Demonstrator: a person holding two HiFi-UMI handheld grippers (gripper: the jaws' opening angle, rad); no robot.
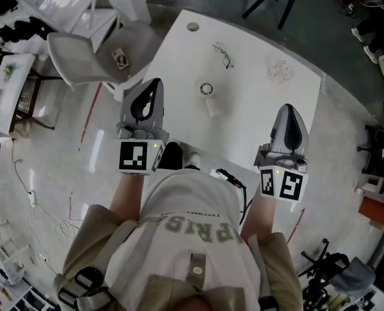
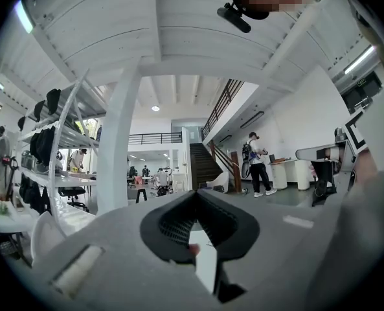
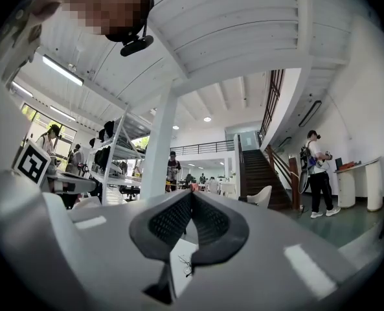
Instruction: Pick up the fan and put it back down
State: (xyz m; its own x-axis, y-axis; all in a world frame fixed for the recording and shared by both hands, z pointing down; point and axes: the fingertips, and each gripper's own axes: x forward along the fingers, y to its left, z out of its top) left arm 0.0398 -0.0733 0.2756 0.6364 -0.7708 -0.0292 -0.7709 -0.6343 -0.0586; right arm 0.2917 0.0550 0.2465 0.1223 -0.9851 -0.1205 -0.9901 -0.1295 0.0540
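A small white fan (image 1: 208,96) lies near the middle of the white table (image 1: 250,135), its round head toward the far side. My left gripper (image 1: 157,83) hovers at the table's left edge, left of the fan and apart from it, jaws shut on nothing. My right gripper (image 1: 289,108) hangs over the table's near right part, well right of the fan, also shut and empty. In the left gripper view the left gripper (image 2: 195,194) points level into the room. The right gripper (image 3: 192,194) does likewise in the right gripper view. The fan shows in neither gripper view.
A pair of glasses (image 1: 222,55) lies beyond the fan, also seen as glasses (image 3: 186,265) under the right jaws. A clear plastic item (image 1: 279,71) sits at the far right. A white chair (image 1: 91,54) stands left of the table. A black cable (image 1: 232,177) hangs by my body.
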